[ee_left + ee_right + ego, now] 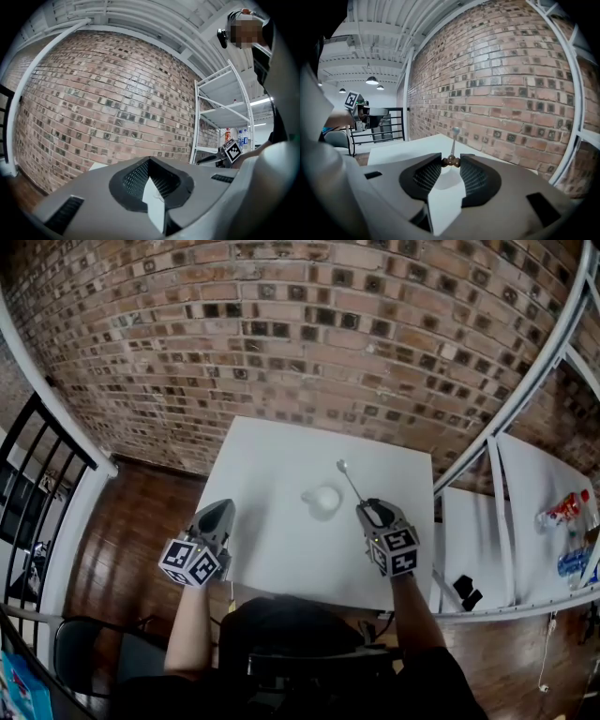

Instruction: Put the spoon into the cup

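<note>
Pinching the brown bead end of the spoon between their tips, the fingers of the right gripper stand partly closed, with the dark pads pressed on the handle from both sides. From that grip the thin stem runs away from the fingertips and rises to the small rounded bowl, which is the far end of the spoon and hangs clear of everything. The left gripper has its fingers pressed together at the tips, with nothing between them.

Just beyond the right fingertips and a little to their left, the white cup stands upright on the white table. The spoon passes beside the cup on the right, not inside it, and its bowl lies past the cup's far rim. The left fingertips point over the table's near left edge, well apart from the cup. Beyond both pairs of fingers the table ends against a brick wall.
</note>
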